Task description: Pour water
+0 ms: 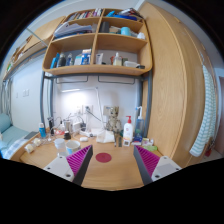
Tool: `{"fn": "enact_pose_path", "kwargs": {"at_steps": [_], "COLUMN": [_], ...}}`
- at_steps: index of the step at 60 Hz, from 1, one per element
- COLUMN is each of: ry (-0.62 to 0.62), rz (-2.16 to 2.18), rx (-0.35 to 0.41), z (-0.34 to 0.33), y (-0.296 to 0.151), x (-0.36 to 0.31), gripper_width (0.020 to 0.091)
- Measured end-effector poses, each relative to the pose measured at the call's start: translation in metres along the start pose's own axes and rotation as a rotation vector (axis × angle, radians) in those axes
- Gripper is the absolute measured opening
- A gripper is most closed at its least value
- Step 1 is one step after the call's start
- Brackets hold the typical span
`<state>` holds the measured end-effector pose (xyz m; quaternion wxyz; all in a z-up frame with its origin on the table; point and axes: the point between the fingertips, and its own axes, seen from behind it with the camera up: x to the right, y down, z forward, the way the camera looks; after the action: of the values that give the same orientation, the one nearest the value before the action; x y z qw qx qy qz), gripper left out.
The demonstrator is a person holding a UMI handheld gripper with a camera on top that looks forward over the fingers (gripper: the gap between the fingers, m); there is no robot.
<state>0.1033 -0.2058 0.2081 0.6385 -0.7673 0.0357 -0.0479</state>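
Note:
My gripper (113, 158) hovers above a wooden desk (115, 172), open, with nothing between its magenta pads (83, 158). A dark red round coaster (103, 157) lies on the desk between the fingertips, nearer the left one. Beyond the fingers, at the back of the desk, stands a white bottle with a red cap (128, 130). A pale cup-like container (60, 146) sits left of the left finger. I cannot make out any water or a pouring vessel for certain.
Small bottles and jars (55, 131) crowd the back left of the desk. Wooden shelves (98, 70) with boxes hang above it. A tall wooden cabinet side (165, 85) bounds the desk on the right.

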Motion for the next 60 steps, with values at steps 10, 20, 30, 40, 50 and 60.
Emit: {"fn": "enact_pose_path", "kwargs": {"at_steps": [10,20,30,40,50,60], "ry": [-0.036,-0.124,-0.245,-0.255,-0.248,-0.264], "rz": [0.007,0.020,0.038,0.032,0.028,0.040], "rx": [-0.054,-0.060,-0.040,0.023,0.062,0.066], "z": [-0.005,-0.011,0.001,0.035,0.073,0.093], "y": [0.055,0.112,0.129,0.111,0.096,0.094], "x": [-0.019,-0.075,-0.146,-0.173,-0.184,-0.194], "gripper_width": [0.0815,0.0821,0.0834,0.0839,0.0789,0.0664]}}
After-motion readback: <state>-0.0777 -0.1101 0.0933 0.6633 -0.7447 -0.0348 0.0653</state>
